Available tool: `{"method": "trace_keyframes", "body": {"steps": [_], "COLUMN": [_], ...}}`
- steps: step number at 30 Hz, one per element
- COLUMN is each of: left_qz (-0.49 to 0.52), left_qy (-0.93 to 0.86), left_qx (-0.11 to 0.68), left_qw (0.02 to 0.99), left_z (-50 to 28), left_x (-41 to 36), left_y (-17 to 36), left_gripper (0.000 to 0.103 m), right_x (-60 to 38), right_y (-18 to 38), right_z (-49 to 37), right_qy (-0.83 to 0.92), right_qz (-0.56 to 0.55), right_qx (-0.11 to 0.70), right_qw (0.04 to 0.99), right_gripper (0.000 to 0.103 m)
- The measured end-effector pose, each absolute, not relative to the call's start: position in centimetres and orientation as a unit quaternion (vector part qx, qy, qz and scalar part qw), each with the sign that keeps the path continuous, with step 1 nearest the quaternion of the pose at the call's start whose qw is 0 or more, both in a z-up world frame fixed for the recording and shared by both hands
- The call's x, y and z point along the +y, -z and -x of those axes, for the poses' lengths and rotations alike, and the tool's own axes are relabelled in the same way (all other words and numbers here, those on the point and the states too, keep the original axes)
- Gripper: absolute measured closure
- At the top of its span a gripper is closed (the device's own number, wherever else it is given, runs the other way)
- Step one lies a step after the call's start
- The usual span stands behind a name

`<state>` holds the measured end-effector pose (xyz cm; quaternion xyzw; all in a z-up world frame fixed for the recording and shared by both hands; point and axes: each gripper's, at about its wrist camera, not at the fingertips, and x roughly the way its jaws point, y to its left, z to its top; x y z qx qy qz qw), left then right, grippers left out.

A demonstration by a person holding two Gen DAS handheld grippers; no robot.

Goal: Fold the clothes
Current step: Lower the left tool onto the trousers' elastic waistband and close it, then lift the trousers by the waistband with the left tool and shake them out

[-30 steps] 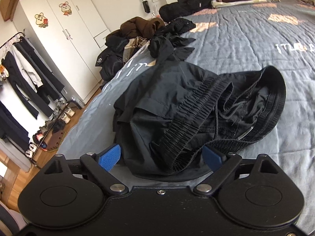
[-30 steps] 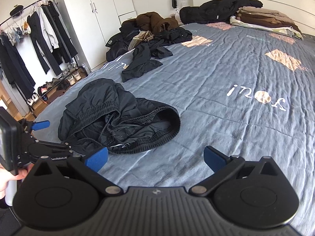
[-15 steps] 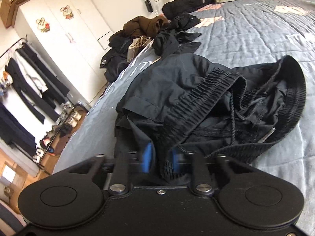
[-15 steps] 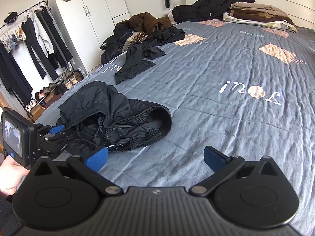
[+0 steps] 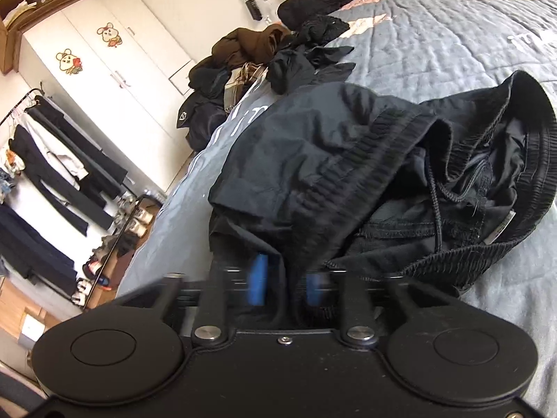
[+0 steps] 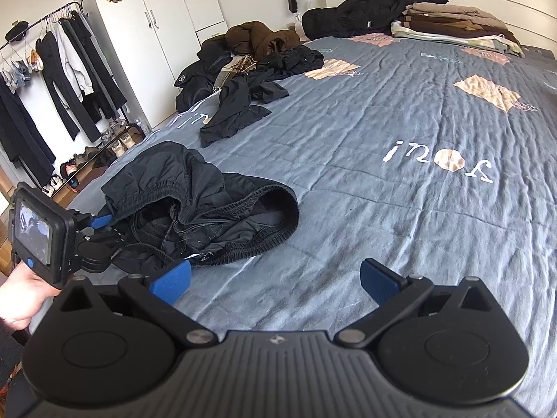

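A crumpled pair of black trousers [image 5: 348, 167] with an elastic waistband and drawstring lies near the bed's left edge. My left gripper [image 5: 285, 284] is shut on a fold of the black fabric at the near edge of the heap, its blue pads blurred. In the right wrist view the same trousers [image 6: 209, 209] sit at the left, with the left gripper [image 6: 104, 224] and a hand at their near-left side. My right gripper [image 6: 275, 278] stands open just above the grey bedspread, right of the trousers, nothing between its fingers.
The grey bedspread [image 6: 400, 132] stretches far to the right. A pile of dark and brown clothes [image 6: 257, 55] sits at the far left corner, folded clothes [image 6: 452, 24] by the headboard. A clothes rack [image 6: 52, 80] and a white wardrobe [image 6: 163, 17] stand left of the bed.
My left gripper went from open around the trousers' edge to shut on the fabric, and it has lifted and tilted slightly. The right gripper stays open, shifted a little closer to the trousers.
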<state>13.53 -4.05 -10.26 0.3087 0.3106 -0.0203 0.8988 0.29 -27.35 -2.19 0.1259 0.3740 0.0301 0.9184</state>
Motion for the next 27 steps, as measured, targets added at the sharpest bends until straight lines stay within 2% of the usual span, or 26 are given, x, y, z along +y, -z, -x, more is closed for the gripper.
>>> {"method": "trace_keyframes", "body": {"steps": [5, 12, 27], "left_qz": [-0.274, -0.275, -0.297], "left_qy": [0.03, 0.059, 0.156], "left_qx": [0.292, 0.256, 0.182], "left_qw": [0.916, 0.925, 0.924], "left_z": [-13.2, -12.8, -8.2], "left_x": [-3.5, -5.0, -14.1], "left_y": [7.7, 2.4, -6.3], "left_gripper": [0.097, 0.097, 0.097], "right_x": [-28.0, -29.3, -33.8], "right_y": [2.3, 1.2, -0.2], "right_z": [-0.1, 1.0, 5.2], "right_qy": [-0.025, -0.018, 0.015], "right_qz": [-0.128, -0.137, -0.165], "right_qx": [0.375, 0.358, 0.326], "right_qw": [0.918, 0.923, 0.931], "right_gripper": [0.0, 0.0, 0.0]}}
